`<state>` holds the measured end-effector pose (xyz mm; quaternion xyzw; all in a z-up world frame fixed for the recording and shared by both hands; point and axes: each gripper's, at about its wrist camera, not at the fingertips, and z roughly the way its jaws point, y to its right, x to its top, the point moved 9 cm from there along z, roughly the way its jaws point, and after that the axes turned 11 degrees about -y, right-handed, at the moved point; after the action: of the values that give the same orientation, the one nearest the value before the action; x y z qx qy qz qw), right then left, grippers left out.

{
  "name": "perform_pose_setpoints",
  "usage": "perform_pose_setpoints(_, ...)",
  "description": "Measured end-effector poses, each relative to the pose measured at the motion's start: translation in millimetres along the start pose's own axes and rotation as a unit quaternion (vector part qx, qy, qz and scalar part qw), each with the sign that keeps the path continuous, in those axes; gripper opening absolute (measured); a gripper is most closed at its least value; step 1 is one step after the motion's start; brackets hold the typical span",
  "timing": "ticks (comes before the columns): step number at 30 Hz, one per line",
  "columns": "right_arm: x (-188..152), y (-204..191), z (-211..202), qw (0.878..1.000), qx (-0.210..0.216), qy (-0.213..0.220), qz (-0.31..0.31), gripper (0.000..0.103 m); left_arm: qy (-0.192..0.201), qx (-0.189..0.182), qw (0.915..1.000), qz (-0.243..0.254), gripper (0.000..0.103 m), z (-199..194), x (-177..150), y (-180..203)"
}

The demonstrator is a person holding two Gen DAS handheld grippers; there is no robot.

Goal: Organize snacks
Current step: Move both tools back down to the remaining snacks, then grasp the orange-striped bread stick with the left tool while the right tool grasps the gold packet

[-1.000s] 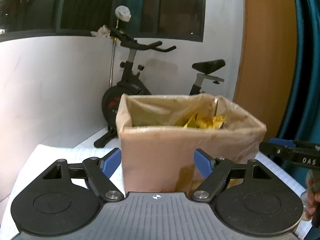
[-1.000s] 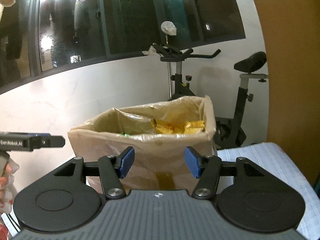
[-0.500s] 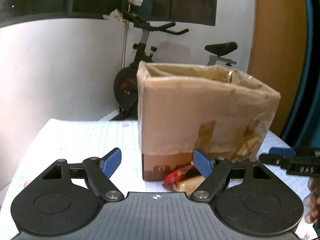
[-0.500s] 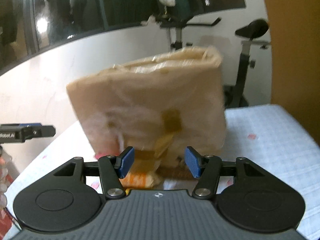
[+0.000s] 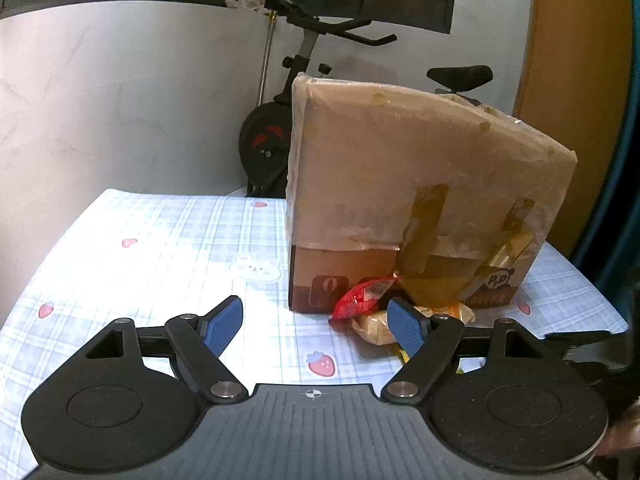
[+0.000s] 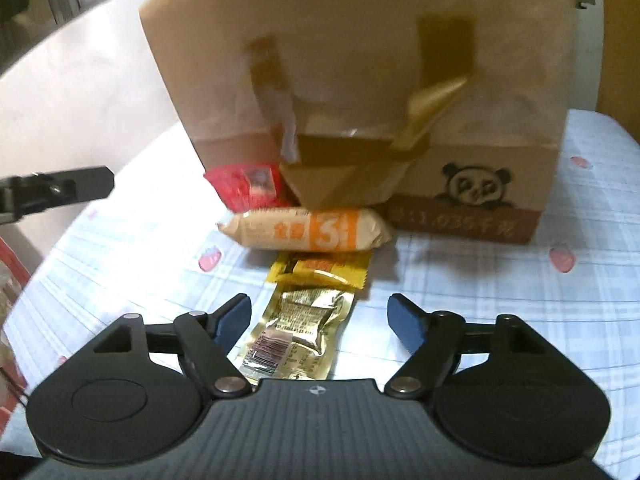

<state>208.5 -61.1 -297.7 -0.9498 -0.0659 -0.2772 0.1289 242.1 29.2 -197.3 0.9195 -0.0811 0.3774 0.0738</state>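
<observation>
So here's where I'm at, line by line.

Step in hand: picking loose snacks off the table, my guess is they go into the cardboard box.
Right claw: wide open, nothing in it, hovering low over the gold foil packet, which lies lengthwise between the fingers.
Left claw: also wide open and empty, pointed at the table left of the snack pile.
Where the snacks are: bunched on the table right at the foot of the box's front face, the gold one nearest me.
How I'd do it: drop straight down, pinch the gold packet across its narrow width near the middle, then lift clear. It's flat and slippery-looking, so I'd close firmly and go up slowly. The yellow wrapper touches its far end, so I'd watch I don't drag that along.
Count, snacks outside the box: four that I can see. One gold foil packet, one yellow wrapper, one beige-and-orange bar, one red packet against the box.
Count, boxes: one.
Inside the box: can't tell from here.
</observation>
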Motion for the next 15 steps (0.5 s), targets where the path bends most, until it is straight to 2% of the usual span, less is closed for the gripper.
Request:
perform_pose_setpoints(3,1,-5,16,1.0,-0.008,-0.018,0.004,0.08,-0.004,0.002,1.0,-0.002,0.081,2,-3,1)
perform_pose_setpoints(4,1,-8,19,1.0,-0.015,-0.016,0.0,0.084,-0.005,0.002,1.0,-0.003,0.081,3,-5,1)
perform_pose_setpoints(9,-3,-24,31,0.995,-0.067,-0.017,-0.073,0.087,-0.012,0.004,0.9999,-0.005,0.081,5,-9,0)
perform_pose_setpoints(10,-4,-25,30,0.994,-0.072,-0.015,-0.083,0.082,-0.013,0.005,0.9999,-0.005,0.081,6,-9,0)
perform_pose_setpoints(11,-6,-25,29,0.994,-0.066,-0.009,-0.087,0.072,-0.014,0.005,0.9999,-0.005,0.081,6,-10,1)
perform_pose_setpoints(13,-7,-21,24,0.994,-0.064,-0.005,-0.084,0.064,-0.017,0.006,0.9998,-0.006,0.081,8,-11,1)
perform_pose_setpoints(15,-8,-16,21,0.996,-0.049,-0.005,-0.077,0.061,-0.021,0.005,0.9998,-0.003,0.081,10,-12,3)
